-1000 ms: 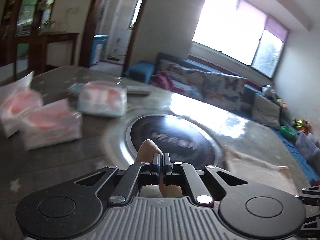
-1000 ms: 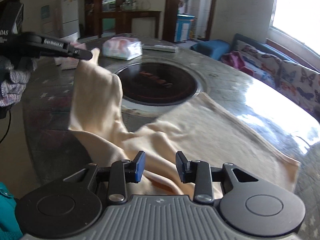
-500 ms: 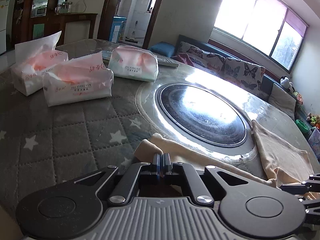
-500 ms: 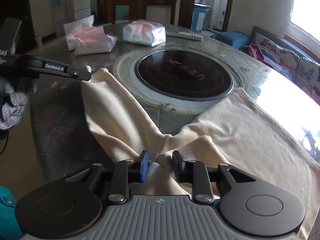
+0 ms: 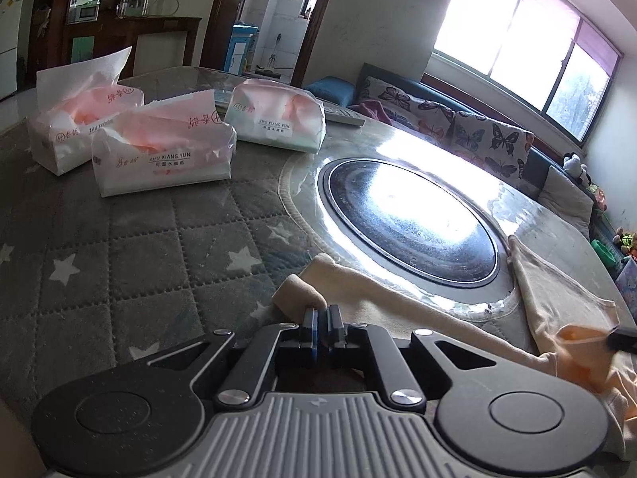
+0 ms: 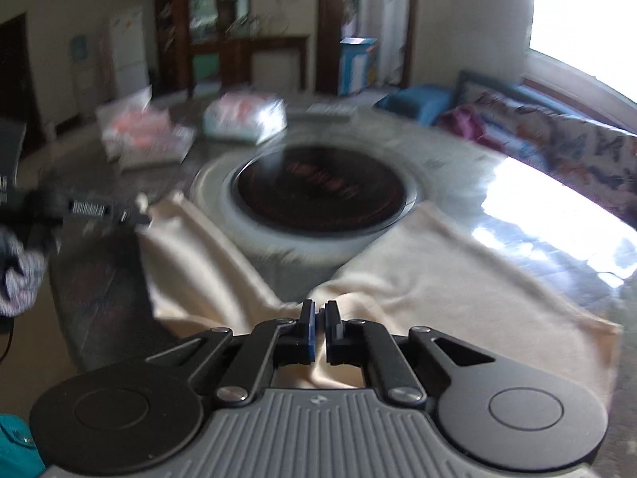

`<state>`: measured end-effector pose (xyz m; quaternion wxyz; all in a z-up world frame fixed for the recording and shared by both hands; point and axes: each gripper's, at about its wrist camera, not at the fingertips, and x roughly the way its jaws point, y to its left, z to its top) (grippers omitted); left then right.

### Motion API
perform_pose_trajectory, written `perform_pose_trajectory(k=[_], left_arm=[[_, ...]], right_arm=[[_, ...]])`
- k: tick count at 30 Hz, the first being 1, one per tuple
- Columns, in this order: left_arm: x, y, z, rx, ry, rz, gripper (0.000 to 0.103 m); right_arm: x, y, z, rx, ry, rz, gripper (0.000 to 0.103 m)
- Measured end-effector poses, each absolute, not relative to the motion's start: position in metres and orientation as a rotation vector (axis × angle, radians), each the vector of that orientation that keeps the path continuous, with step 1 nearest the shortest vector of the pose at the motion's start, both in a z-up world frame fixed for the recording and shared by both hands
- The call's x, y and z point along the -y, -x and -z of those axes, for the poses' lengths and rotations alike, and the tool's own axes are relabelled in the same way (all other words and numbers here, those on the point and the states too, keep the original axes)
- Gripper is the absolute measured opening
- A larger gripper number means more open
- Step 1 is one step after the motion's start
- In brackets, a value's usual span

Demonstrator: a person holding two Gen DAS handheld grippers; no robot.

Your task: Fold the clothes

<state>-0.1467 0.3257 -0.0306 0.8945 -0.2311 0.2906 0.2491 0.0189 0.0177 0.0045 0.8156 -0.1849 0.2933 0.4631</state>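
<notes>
Left gripper (image 5: 322, 314) pinches one end of the cream fabric garment (image 5: 398, 310); right gripper (image 6: 317, 314) is nearly closed on a bunched fold at its middle. Garment lies draped across the round grey bench (image 5: 119, 247), curving around the black circular glass inset (image 5: 410, 215). Three pink-and-white tissue packs (image 5: 163, 151) sit farther back.
</notes>
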Motion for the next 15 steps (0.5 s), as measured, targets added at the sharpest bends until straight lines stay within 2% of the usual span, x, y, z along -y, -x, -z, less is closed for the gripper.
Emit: perform_pose_trajectory(k=[7, 15], left_arm=[[-0.323, 0.142, 0.029, -0.618, 0.459, -0.531, 0.007], [-0.315, 0.136, 0.023, -0.647, 0.406, -0.546, 0.01]], right_arm=[[0.062, -0.04, -0.042, -0.525, 0.276, -0.763, 0.004], [0.166, -0.052, -0.048, -0.496, 0.175, -0.465, 0.004]])
